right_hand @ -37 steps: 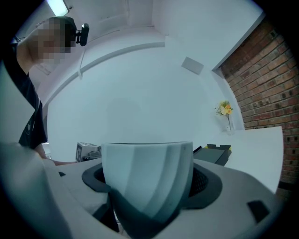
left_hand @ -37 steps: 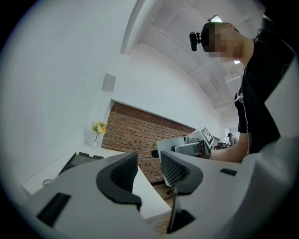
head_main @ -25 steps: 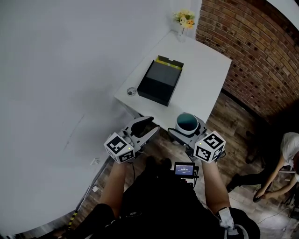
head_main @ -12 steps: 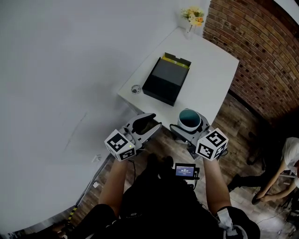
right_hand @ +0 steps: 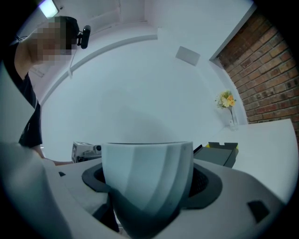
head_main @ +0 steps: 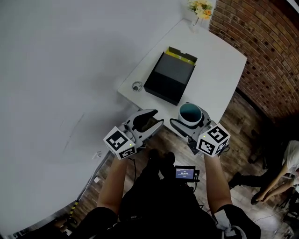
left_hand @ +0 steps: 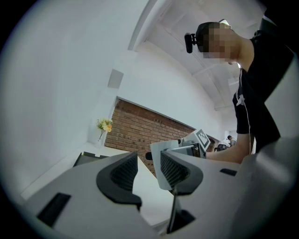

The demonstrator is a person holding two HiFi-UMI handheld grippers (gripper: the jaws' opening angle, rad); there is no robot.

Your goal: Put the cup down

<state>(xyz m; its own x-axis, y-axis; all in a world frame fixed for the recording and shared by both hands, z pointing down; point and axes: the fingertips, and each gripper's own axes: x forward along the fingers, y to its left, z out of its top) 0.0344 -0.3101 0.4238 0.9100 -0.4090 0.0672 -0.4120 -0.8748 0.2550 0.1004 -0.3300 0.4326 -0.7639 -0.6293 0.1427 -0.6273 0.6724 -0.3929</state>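
Observation:
A white cup [head_main: 190, 112] with a teal inside hangs upright over the near edge of the white table [head_main: 219, 65]. My right gripper [head_main: 190, 120] is shut on it, one jaw on each side of its wall. In the right gripper view the cup [right_hand: 145, 168] fills the space between the dark pads [right_hand: 208, 182]. My left gripper [head_main: 147, 123] hovers to the cup's left, just short of the table edge, open with nothing in it. In the left gripper view, the left gripper [left_hand: 148, 170] shows a bare gap between its jaws.
A black open box [head_main: 170, 77] with a yellow-edged flap lies mid-table beyond the cup. A small round glass object [head_main: 136, 86] sits at the table's left corner, a vase of flowers [head_main: 201, 8] at the far end. A brick wall [head_main: 271, 51] runs on the right; a person [head_main: 287, 161] bends there.
Both grippers have moved a little forward toward the table, and the cup now sits closer to the black box. The grip on the cup is unchanged.

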